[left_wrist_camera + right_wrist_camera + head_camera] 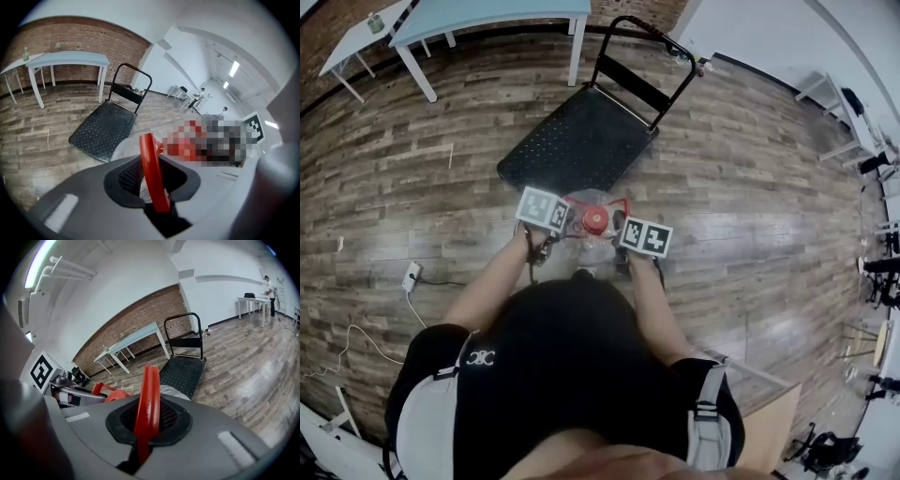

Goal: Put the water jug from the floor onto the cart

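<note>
The water jug (594,225) is a clear jug with a red cap (595,220) and a red carrying handle (152,171). It hangs between my two grippers just short of the near edge of the black flat cart (581,141), above the wood floor. My left gripper (157,192) is shut on the left side of the handle, and in the head view it (565,228) sits left of the cap. My right gripper (144,430) is shut on the handle's right side (148,399), and it (622,234) shows right of the cap. The jug's lower body is hidden.
The cart's upright push handle (661,56) stands at its far end. A light-blue table (487,14) and a white table (356,37) stand by the brick wall beyond. A white power strip (411,275) with cables lies on the floor at the left.
</note>
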Tool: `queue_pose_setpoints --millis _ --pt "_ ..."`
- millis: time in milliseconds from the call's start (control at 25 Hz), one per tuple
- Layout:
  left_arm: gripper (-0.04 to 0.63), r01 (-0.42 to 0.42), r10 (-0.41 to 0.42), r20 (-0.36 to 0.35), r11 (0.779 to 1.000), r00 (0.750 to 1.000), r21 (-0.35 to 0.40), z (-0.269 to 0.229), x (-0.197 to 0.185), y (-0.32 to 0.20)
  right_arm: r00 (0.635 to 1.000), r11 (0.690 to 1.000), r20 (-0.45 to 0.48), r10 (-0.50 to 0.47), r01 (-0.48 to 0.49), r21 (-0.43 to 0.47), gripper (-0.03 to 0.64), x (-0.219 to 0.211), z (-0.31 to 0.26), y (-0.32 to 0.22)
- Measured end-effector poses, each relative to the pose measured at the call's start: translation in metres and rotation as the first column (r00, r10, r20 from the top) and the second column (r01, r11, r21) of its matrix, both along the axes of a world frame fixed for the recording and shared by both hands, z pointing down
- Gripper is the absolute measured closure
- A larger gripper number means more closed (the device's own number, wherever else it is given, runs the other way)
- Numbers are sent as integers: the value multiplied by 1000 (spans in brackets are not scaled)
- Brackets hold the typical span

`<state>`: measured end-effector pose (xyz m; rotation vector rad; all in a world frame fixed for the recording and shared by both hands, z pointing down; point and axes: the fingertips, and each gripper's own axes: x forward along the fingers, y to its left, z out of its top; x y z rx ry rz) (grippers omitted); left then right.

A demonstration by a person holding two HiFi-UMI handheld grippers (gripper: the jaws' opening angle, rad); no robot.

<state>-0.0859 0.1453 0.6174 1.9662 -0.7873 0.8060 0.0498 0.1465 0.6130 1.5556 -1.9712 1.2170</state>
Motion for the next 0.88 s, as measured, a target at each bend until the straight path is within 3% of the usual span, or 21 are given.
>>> queue_pose_setpoints --millis 320,880 --pt "518 63 -63 43 998 997 8 -5 25 -67 996 996 24 -87 87 4 600 19 -8 -67" --pt "514 163 -165 53 986 985 43 -15 54 -153 980 980 41 -196 194 45 600 44 -18 -169"
